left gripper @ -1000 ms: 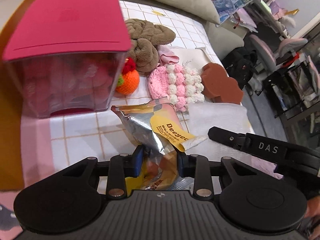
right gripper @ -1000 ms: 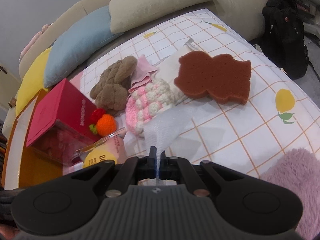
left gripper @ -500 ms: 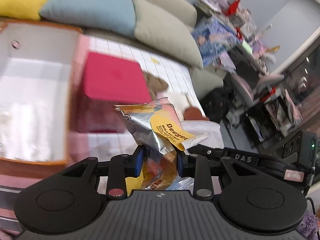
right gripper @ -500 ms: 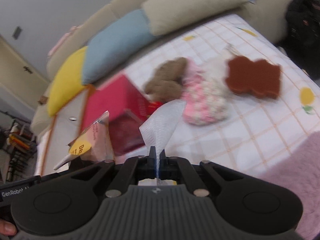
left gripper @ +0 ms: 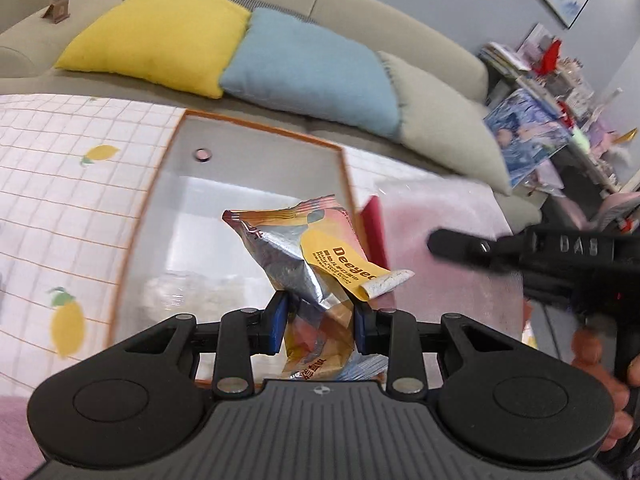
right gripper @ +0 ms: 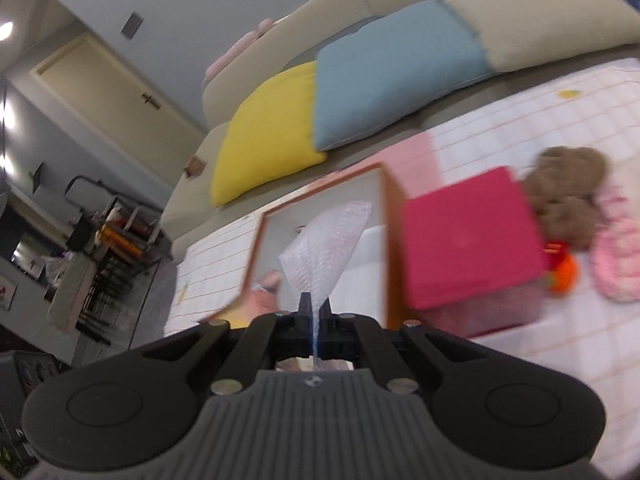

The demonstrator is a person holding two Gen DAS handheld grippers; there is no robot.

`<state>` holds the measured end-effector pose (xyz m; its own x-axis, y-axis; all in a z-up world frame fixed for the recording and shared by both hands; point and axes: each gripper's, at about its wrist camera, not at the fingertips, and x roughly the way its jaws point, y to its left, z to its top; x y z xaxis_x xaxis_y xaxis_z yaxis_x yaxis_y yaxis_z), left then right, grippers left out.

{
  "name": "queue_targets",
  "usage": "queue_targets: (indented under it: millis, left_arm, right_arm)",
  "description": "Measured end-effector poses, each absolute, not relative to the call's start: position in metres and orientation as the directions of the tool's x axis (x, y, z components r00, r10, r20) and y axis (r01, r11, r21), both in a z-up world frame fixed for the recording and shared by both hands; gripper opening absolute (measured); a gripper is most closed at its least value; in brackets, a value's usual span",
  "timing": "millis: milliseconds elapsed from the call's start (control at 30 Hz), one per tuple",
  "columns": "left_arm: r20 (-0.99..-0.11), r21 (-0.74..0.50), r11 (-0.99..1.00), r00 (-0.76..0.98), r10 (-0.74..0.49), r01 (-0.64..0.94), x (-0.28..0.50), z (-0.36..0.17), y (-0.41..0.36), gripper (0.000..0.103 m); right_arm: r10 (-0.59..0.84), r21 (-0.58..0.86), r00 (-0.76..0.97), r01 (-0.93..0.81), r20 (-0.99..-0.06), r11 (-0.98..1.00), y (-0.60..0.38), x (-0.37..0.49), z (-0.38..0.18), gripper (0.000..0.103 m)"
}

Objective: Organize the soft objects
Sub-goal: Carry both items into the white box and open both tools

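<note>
Left wrist view: the left gripper point(left gripper: 320, 322) is seen narrowly parted and clamped on a crinkled snack bag point(left gripper: 308, 256), which is held up over an orange-rimmed white box point(left gripper: 256, 176) on the checked lemon-print surface point(left gripper: 72, 184). The right gripper point(left gripper: 436, 242) is seen at the right edge with a blurred white sheet point(left gripper: 440, 208) by it. Yellow, blue and beige cushions are seen behind.

Right wrist view: the right gripper point(right gripper: 315, 312) is fully closed on a thin white foam sheet point(right gripper: 328, 240), which is held above the box point(right gripper: 316, 208). A red-lidded bin point(right gripper: 468, 236) is seen beside the box, with a brown plush point(right gripper: 568, 196), an orange crochet toy point(right gripper: 564, 276) and pink knit point(right gripper: 616, 256) to its right.
</note>
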<state>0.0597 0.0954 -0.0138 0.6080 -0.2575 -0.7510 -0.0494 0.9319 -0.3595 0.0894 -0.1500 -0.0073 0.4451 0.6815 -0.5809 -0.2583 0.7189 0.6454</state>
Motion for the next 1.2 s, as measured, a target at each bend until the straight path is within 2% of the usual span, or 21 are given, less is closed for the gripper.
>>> queue_targets:
  millis: [200, 300, 533, 800, 1000, 1033, 1167, 1200]
  left_arm:
    - [-0.833, -0.277, 0.96, 0.506, -0.225, -0.03, 0.083, -0.046, 0.105, 0.037]
    - [-0.851, -0.279, 0.96, 0.471, -0.234, -0.027, 0.09, -0.063, 0.107, 0.036]
    - [-0.882, -0.272, 0.962, 0.404, -0.242, -0.018, 0.105, -0.088, 0.104, 0.036]
    - [-0.896, -0.274, 0.962, 0.366, -0.249, -0.015, 0.111, -0.105, 0.098, 0.037]
    - [-0.909, -0.257, 0.966, 0.344, -0.236, -0.014, 0.112, -0.105, 0.1, 0.04]
    - [-0.908, -0.256, 0.967, 0.345, -0.236, -0.014, 0.112, -0.104, 0.1, 0.04]
    - [-0.903, -0.262, 0.965, 0.357, -0.238, -0.019, 0.11, -0.093, 0.102, 0.054]
    - [-0.903, -0.258, 0.966, 0.358, -0.236, -0.014, 0.11, -0.09, 0.102, 0.059]
  right_arm:
    - [0.542, 0.462, 0.411, -0.283, -0.734, 0.84, -0.08, 0.106, -0.041, 0.0]
    - [0.461, 0.357, 0.408, -0.306, -0.788, 0.882, -0.065, 0.106, -0.061, 0.0]
    - [0.325, 0.169, 0.444, -0.355, -0.835, 0.919, -0.054, 0.1, -0.079, 0.0]
    - [0.265, 0.098, 0.416, -0.382, -0.87, 0.919, -0.048, 0.105, -0.093, 0.0]
    - [0.247, 0.068, 0.421, -0.397, -0.872, 0.915, -0.049, 0.103, -0.087, 0.006]
    - [0.244, 0.066, 0.42, -0.396, -0.874, 0.916, -0.05, 0.103, -0.086, 0.011]
    - [0.262, 0.083, 0.412, -0.402, -0.873, 0.912, -0.053, 0.1, -0.077, 0.018]
    - [0.253, 0.074, 0.42, -0.397, -0.872, 0.915, -0.053, 0.099, -0.074, 0.025]
